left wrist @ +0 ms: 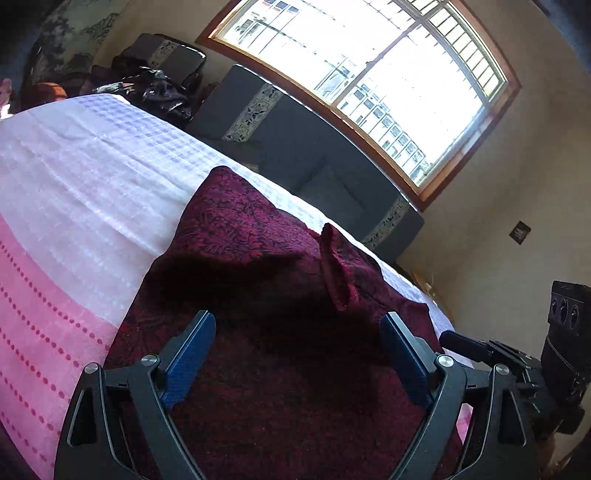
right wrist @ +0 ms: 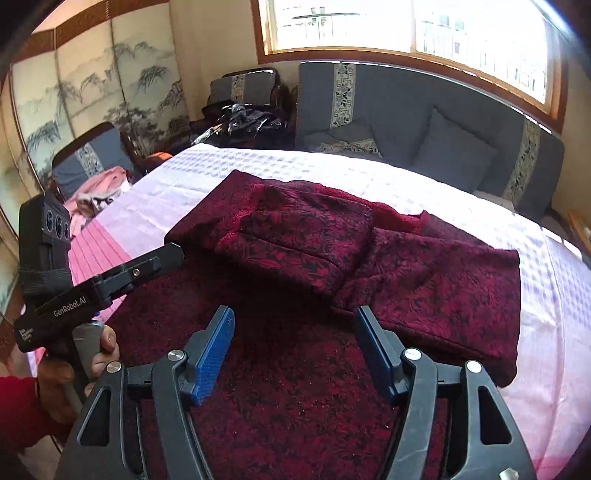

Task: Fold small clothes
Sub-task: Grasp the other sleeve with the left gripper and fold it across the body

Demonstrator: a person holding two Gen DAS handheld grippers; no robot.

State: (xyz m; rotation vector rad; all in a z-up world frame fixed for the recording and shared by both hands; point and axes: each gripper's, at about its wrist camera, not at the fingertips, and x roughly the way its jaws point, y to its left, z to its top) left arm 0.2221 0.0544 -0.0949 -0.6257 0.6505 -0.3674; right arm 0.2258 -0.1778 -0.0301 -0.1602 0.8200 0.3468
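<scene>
Right claw [right wrist: 294, 345] hangs low over the near part of the dark red patterned garment [right wrist: 295, 387], blue pads spread wide and pinching nothing; left claw [left wrist: 298, 343] sits just beside it over the same cloth, likewise spread with nothing between its pads. The garment lies on a bed, on a white and pink bedspread [right wrist: 554, 295], and judging by the layers it is partly folded: a sleeve [right wrist: 295, 236] is turned in across the middle, and a panel [right wrist: 443, 280] runs off to the right. Here's the risk as I read it: a grab at the thick near edge could catch only the top layer, dragging the stack apart, and a hard pull could slide the whole garment on the bedspread and spill that turned-in sleeve. The two claws are close, so they could knock each other if both reach for the same edge. Further back, a dark cushion [right wrist: 448, 147] leans on a grey sofa [right wrist: 399, 103] below the window [right wrist: 406, 26], dark clothes are heaped to the left, and a painted folding screen [right wrist: 92, 81] stands beyond; nothing there blocks the work.
</scene>
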